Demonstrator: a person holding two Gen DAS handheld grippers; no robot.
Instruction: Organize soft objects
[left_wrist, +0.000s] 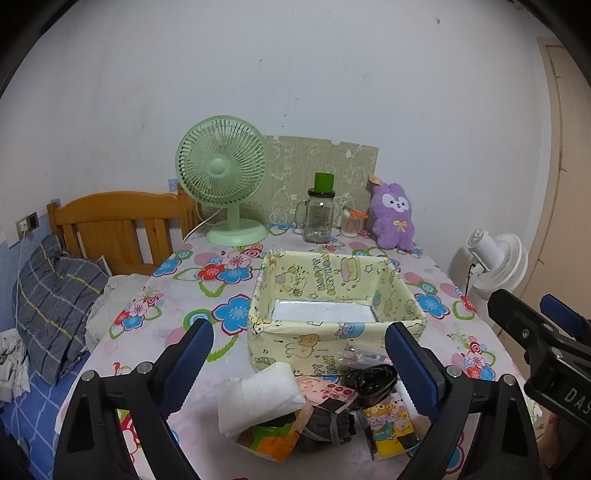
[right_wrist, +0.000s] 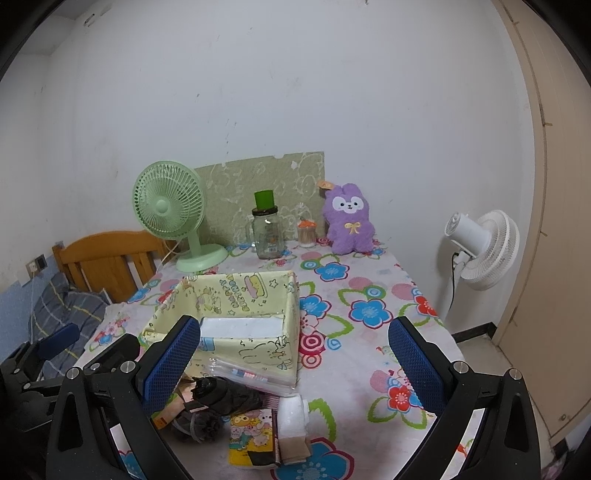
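a round table with a flowered cloth (left_wrist: 207, 291) holds an open yellow fabric bin (left_wrist: 334, 291) at its centre. just near of the bin lies a heap of soft packets (left_wrist: 295, 402). the left gripper (left_wrist: 299, 365) and right gripper (right_wrist: 295, 362) hover above the heap, jaws spread wide, gripping nothing.
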